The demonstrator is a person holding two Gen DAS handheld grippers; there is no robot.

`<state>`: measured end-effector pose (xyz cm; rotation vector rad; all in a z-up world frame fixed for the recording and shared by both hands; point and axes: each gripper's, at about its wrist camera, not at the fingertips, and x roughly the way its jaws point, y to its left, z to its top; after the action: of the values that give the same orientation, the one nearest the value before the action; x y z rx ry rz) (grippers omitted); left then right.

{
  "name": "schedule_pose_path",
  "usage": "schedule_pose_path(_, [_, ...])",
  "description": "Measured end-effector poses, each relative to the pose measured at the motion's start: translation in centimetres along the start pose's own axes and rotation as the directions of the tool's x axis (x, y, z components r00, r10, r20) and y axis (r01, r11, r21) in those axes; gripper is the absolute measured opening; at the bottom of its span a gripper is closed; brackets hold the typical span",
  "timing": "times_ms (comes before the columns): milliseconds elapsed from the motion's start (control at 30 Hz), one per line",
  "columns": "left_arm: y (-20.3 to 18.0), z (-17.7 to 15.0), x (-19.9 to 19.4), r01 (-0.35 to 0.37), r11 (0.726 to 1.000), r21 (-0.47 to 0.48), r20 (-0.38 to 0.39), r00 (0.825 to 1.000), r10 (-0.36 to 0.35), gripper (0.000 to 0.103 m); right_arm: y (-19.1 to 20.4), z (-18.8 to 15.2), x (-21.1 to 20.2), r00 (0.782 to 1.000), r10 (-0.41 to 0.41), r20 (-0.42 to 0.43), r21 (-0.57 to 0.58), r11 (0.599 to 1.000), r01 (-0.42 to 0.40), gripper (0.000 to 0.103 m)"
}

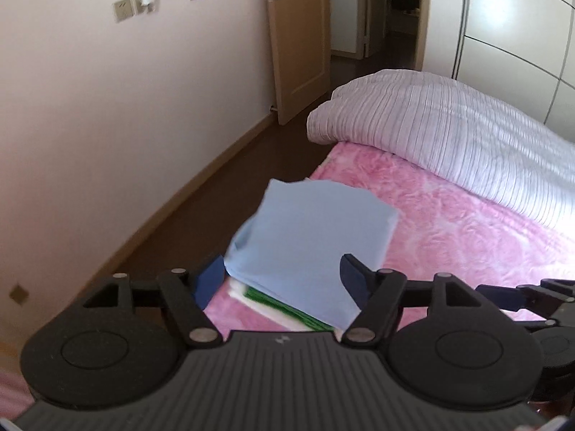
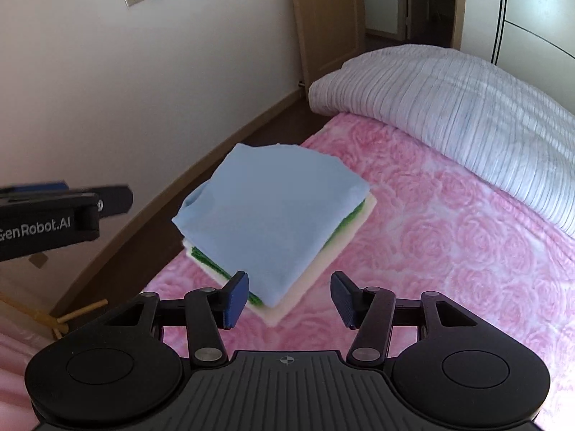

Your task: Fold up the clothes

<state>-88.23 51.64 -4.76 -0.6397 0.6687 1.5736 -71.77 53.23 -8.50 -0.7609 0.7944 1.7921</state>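
A folded light blue garment tops a small stack on the pink bed, over a green piece and a cream piece. The stack lies near the bed's left edge. My left gripper hovers above the stack's near side, jaws wide apart, holding nothing. My right gripper hangs above the stack's near corner, open, with no cloth pinched between its fingers. The left gripper's body shows at the left edge of the right wrist view.
The pink rose-patterned bed cover spreads to the right. A rolled white striped quilt lies at the far end. A dark floor strip, a white wall and a wooden door run along the left.
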Motion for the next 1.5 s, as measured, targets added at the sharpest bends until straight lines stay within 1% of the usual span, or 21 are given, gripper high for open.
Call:
schedule_pose_path(167, [-3.9,-1.5,-2.4,-0.015,0.999,-0.046,-0.024,1.000,0.014,0.068,-3.8,-1.5,-2.6,0.999,0.037,-0.010,-0.022,0.999,-0.037,0.054])
schedule_pose_path(367, [-8.1,-4.6,-5.7,-0.054,0.989,-0.138,-0.066,0.997,0.045,0.068,-8.0,-3.7,-5.4,0.997,0.061,-0.042,-0.061,0.996,-0.063,0.054])
schedule_pose_path(533, [-11.7,-7.2,-8.3,-0.105,0.979,-0.174,-0.078,0.993,0.092,0.068,-10.0,-5.7,-7.8,0.997,0.062,-0.054,-0.139,0.988,-0.069,0.054])
schedule_pose_path(667, [-13.9,-8.9,-10.1,-0.122,0.970,-0.208,-0.087,0.991,0.106,0.068,-11.5,-6.9,-9.0,0.994,0.075,-0.077,-0.155,0.984,-0.086,0.054])
schedule_pose_path(833, [-16.4,-10.2,-11.3,-0.146,0.962,-0.231,-0.095,0.987,0.127,0.068,-12.8,-7.7,-10.1,0.992,0.087,-0.095,-0.200,0.974,-0.104,0.054])
schedule_pose_path(1133, [-19.1,-10.9,-11.3,-0.200,0.945,-0.258,-0.134,0.976,0.170,0.068,-14.7,-7.6,-9.5,0.986,0.103,-0.134,-0.254,0.958,-0.135,0.054])
schedule_pose_path(1367, [-20.2,-11.0,-9.8,-0.228,0.933,-0.278,-0.176,0.967,0.184,0.068,-16.2,-6.5,-7.7,0.981,0.095,-0.167,-0.272,0.952,-0.138,0.054])
schedule_pose_path(1500, [-20.6,-10.7,-8.7,-0.230,0.934,-0.274,-0.189,0.965,0.183,0.068,-16.7,-5.9,-6.6,0.979,0.099,-0.176,-0.275,0.950,-0.146,0.054])
